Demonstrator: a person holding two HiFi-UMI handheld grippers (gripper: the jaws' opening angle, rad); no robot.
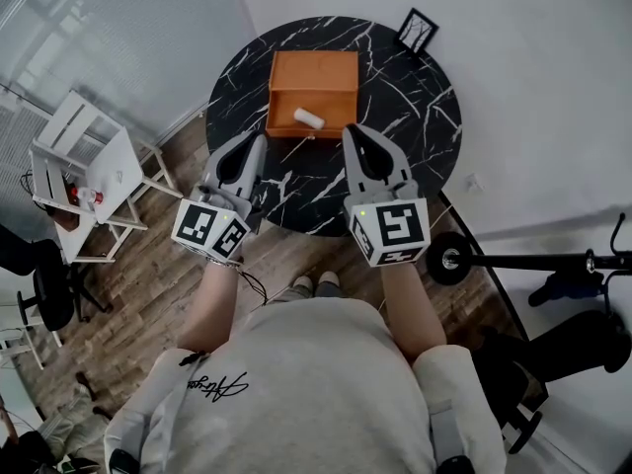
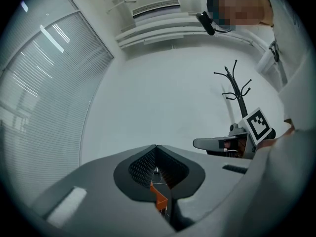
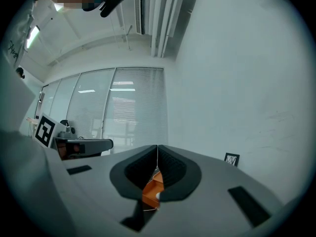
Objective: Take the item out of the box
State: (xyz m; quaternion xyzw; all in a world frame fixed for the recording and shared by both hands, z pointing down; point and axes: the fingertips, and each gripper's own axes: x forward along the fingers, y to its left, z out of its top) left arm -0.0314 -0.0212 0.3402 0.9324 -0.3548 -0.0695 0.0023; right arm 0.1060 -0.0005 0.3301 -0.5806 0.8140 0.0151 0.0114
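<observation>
On the round black marble worktop sits an orange box with its inside open to view. The task's item, a small white cylinder, lies inside it by the wall nearest the person.

Both tools are held side by side over the worktop's near edge, pointing roughly level toward the box. The left tool has its jaws together with nothing between them. Its own view shows the pads meeting in a thin line, with only a sliver of the orange box showing beneath. The right tool is likewise closed and empty, its tip near the box's front right corner but apart from it. In its view the box and a speck of the white item show through the gap under the pads.

The cylinder lies nearer the right tool, so that one seems the likelier to reach in. Closed and short of the box, neither tool has begun the pick, and the jaws will have to part before they can straddle the cylinder. A small picture frame stands at the worktop's far edge, well apart from the box.
</observation>
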